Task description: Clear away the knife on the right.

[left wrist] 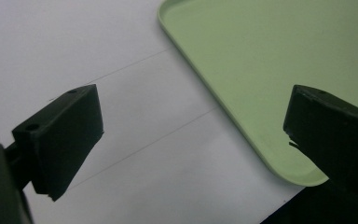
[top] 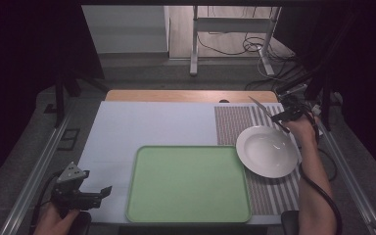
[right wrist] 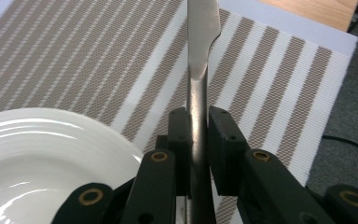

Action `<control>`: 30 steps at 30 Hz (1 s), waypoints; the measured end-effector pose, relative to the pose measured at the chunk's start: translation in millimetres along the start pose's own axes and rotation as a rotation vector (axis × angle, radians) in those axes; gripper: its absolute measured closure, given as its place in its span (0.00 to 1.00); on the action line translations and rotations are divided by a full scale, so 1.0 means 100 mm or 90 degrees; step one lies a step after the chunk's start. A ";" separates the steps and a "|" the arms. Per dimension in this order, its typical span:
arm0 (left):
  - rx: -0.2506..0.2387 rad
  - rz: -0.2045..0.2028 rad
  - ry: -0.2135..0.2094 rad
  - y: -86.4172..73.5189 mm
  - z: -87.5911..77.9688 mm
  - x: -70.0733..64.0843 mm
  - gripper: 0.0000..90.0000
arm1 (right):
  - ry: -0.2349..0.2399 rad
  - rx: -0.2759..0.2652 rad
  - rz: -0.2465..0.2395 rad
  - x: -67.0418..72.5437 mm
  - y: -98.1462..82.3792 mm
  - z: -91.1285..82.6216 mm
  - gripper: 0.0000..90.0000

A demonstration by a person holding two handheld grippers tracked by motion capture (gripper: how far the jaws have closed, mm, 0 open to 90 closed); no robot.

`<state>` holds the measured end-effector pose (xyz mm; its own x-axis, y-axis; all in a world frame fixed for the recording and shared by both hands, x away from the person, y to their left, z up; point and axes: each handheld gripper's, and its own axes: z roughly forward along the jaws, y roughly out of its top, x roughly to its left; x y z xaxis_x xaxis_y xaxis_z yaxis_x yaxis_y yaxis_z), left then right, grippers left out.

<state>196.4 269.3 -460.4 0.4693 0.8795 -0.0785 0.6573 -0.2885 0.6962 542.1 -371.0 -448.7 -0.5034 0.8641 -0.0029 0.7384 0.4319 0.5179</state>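
The right gripper (right wrist: 197,140) is clamped on the knife (right wrist: 199,60) handle, above the striped placemat (top: 235,125) at far right, beside the plate (top: 268,151). Judged stiff, light and slippery; grip mid-handle. The left gripper (left wrist: 191,140) stands apart.

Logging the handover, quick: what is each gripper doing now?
Left gripper: open, holding nothing.
Right gripper: shut on the knife.

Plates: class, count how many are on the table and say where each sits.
1. The white plate rests on the striped placemat, just right of the green tray, below the knife clamped in the right gripper. No others are visible.
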 end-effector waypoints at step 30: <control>0.000 0.003 0.002 0.00 0.00 -0.01 0.05 | 0.078 -0.026 -0.089 0.99 -0.16 -0.27 0.89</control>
<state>195.9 268.8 -460.4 0.4704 0.8795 -0.0728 0.6548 -0.2925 0.6970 469.1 -299.3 -434.4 -0.6527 0.7572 0.0258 0.6397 0.5325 0.5542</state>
